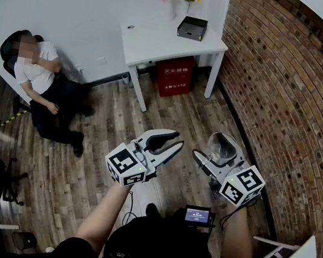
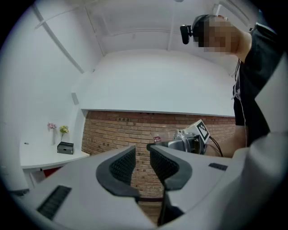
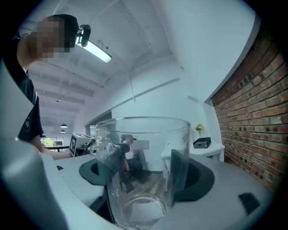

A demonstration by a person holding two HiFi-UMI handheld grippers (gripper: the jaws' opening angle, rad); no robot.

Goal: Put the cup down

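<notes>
The right gripper [image 1: 214, 149] has its jaws spread wide on a clear glass cup [image 1: 223, 145] right of centre, kept upright over the wooden floor [image 1: 74, 172] – no table is near (likely carrying). The left gripper [image 1: 179, 140] – jaws barely apart – holds nothing.

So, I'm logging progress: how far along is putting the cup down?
Done: nothing yet. In hand: the right gripper grips the glass cup in mid-air over the wood floor; the left gripper is empty. Left: carry it to a surface, perhaps the white table, set it down, release.
</notes>
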